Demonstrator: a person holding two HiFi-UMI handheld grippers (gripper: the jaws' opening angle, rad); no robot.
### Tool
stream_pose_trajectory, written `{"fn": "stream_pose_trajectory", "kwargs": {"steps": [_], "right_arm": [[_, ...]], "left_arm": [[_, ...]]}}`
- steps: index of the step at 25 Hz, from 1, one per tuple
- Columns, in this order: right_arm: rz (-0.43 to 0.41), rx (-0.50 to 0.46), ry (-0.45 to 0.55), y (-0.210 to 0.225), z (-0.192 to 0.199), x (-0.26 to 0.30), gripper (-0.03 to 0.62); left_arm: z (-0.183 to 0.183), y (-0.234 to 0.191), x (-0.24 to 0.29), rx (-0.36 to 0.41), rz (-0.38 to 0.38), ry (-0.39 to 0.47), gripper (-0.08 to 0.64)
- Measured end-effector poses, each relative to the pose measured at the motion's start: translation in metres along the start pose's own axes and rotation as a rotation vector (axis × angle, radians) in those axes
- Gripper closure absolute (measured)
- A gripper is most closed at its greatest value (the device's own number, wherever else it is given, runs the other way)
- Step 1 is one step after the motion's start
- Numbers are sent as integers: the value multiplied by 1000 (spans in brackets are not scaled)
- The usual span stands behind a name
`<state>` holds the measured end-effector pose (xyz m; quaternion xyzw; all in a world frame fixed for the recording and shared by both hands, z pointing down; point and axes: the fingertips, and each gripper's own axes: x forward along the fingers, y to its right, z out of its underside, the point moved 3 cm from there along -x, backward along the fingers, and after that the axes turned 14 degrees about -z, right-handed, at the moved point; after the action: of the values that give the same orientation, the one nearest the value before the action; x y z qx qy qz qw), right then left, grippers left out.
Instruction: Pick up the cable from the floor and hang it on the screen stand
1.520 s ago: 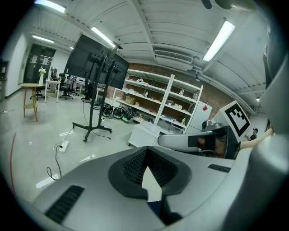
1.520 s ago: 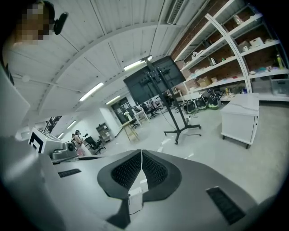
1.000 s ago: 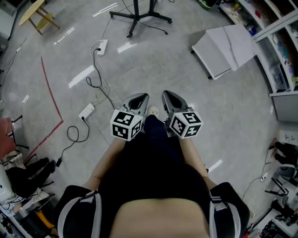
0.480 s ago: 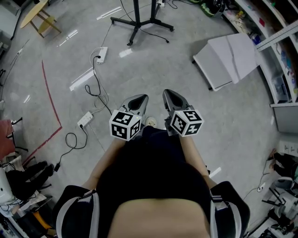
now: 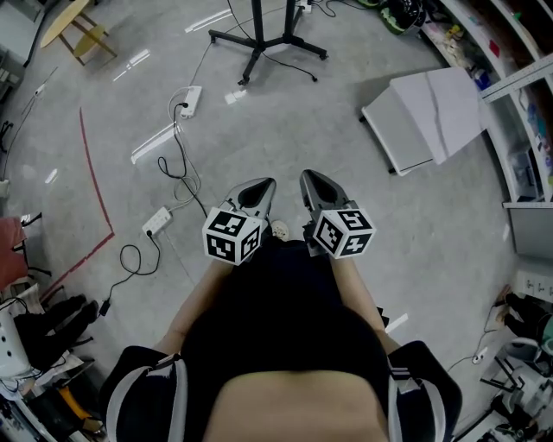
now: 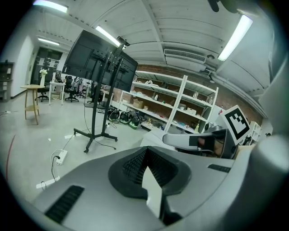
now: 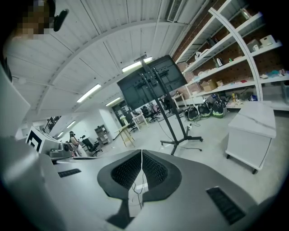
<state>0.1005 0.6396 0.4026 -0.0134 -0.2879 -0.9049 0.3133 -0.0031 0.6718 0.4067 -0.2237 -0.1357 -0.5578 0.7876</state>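
Cable (image 5: 179, 166) lying slack on the floor, on the near side of the screen stand (image 5: 257, 36), running between two power strips (image 5: 190, 89). Left claw (image 5: 257, 190) and right claw (image 5: 315, 185) both closed on nothing, farther from the stand than the cable. Probably risking dragging the strips along if lifted while plugged in, slipping thin cord from the pads, or snagging it under the stand's legs.

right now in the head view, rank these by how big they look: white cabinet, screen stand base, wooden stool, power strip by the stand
1. white cabinet
2. screen stand base, wide but thin-legged
3. wooden stool
4. power strip

The stand base and the stool are both cut off by the top edge, so their order is unsure.
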Motion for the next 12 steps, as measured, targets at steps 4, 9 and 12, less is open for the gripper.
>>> {"fn": "stream_pose_trajectory", "kwargs": {"steps": [4,9,12], "right_arm": [[-2,11,9,3,-2,5,568],[-4,4,-19,6,0,14,568],[9,15,-16,17,-6,15,568]], "left_arm": [[-1,-7,7,-16,-14,4,554],[1,-20,12,-65,-41,-7,554],[-4,-20,21,-76,-27,-15,554]]}}
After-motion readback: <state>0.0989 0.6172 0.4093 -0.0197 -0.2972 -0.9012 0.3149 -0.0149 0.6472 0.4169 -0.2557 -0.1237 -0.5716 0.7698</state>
